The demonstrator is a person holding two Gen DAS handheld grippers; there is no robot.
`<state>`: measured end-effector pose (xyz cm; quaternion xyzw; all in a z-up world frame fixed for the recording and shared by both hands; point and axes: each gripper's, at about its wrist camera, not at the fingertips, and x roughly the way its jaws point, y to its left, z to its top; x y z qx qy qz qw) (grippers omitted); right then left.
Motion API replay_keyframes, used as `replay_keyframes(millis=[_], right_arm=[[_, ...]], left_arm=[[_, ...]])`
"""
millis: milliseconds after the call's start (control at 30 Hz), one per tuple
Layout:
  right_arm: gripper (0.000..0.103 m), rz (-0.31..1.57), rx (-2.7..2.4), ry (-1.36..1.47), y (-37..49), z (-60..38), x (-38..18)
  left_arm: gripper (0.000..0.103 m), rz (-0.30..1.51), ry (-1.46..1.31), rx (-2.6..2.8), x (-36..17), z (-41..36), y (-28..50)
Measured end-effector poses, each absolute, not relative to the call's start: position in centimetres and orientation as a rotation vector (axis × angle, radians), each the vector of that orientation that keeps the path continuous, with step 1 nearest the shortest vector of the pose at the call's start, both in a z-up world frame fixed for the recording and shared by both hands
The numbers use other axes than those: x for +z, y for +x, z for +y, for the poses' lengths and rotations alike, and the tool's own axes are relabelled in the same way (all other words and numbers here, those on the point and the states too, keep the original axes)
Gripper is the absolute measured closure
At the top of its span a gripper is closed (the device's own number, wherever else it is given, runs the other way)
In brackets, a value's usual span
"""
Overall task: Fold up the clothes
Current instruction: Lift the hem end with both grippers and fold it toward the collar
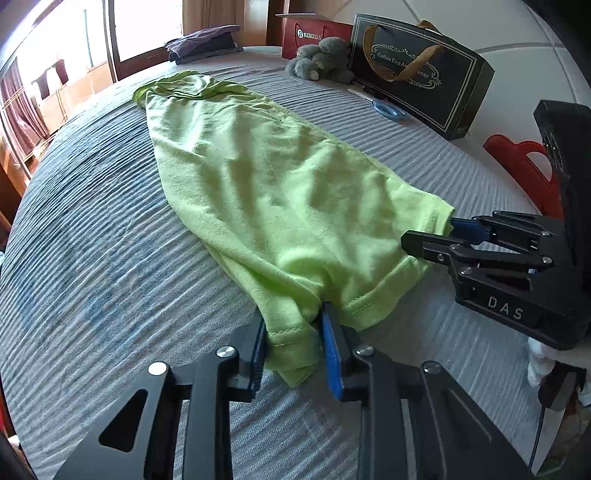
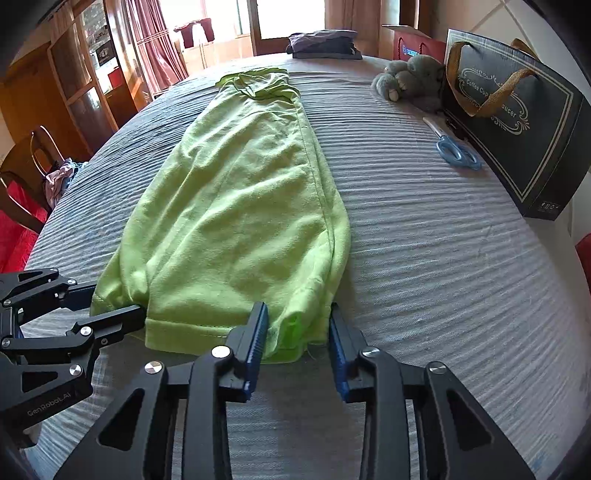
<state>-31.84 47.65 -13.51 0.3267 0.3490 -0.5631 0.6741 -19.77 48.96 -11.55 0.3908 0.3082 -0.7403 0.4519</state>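
A lime green shirt (image 1: 266,184) lies lengthwise on the grey striped bedcover (image 1: 92,258), folded into a long narrow strip; it also shows in the right wrist view (image 2: 240,206). My left gripper (image 1: 293,343) is around the near left corner of the hem, jaws a hand's width apart with cloth between them. My right gripper (image 2: 297,334) is around the near right corner of the hem in the same way. Each gripper shows in the other's view: the right one (image 1: 439,236) and the left one (image 2: 110,314).
Blue scissors (image 2: 458,151), a grey plush toy (image 2: 410,79) and a dark gift bag (image 2: 517,122) stand along the right side. Folded dark clothes (image 2: 321,44) lie at the far end. A red bag (image 1: 317,35) stands behind the toy. A chair (image 2: 22,192) stands left.
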Motion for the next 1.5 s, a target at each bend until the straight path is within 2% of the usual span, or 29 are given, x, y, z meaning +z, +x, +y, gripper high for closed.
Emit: replay_keyframes(millis=[33, 67, 200, 333, 400, 733, 1067, 1400, 1500], right_arm=[[0.081, 0.770, -1.268, 0.743, -31.8, 47.7, -13.5], [0.083, 0.738, -1.268, 0.770, -31.9, 47.8, -13.6], [0.091, 0.622, -1.269, 0.879, -33.0, 48.3, -13.6], [0.092, 0.507, -1.250, 0.911, -32.6, 50.4, -11.8], [0.092, 0.508, -1.257, 0.862, -31.5, 51.0, -10.4], [0.092, 0.443, -1.314, 0.861, -28.4, 45.6, -6.0], [0.092, 0.407, -1.434, 0.852, -24.5, 30.8, -3.7], [0.092, 0.453, -1.484, 0.917, -21.8, 10.9, -3.6], [0.092, 0.474, -1.487, 0.962, -21.9, 6.2, -5.1]], left_arm=[[0.091, 0.766, 0.971, -1.838, -11.5, 48.9, -19.8], [0.093, 0.770, 0.976, -1.848, -11.5, 48.9, -19.8], [0.095, 0.772, 0.992, -1.854, -10.7, 49.0, -18.7], [0.095, 0.722, 0.973, -1.903, -7.8, 50.0, -16.8], [0.095, 0.695, 0.978, -1.921, -6.4, 50.0, -16.1], [0.095, 0.723, 0.994, -1.971, -3.1, 43.4, -12.5], [0.095, 0.814, 1.031, -2.103, -3.9, 25.2, -7.9], [0.095, 0.811, 1.097, -2.125, -5.0, 6.5, -5.4], [0.095, 0.836, 1.111, -2.098, -6.3, 1.9, -5.1]])
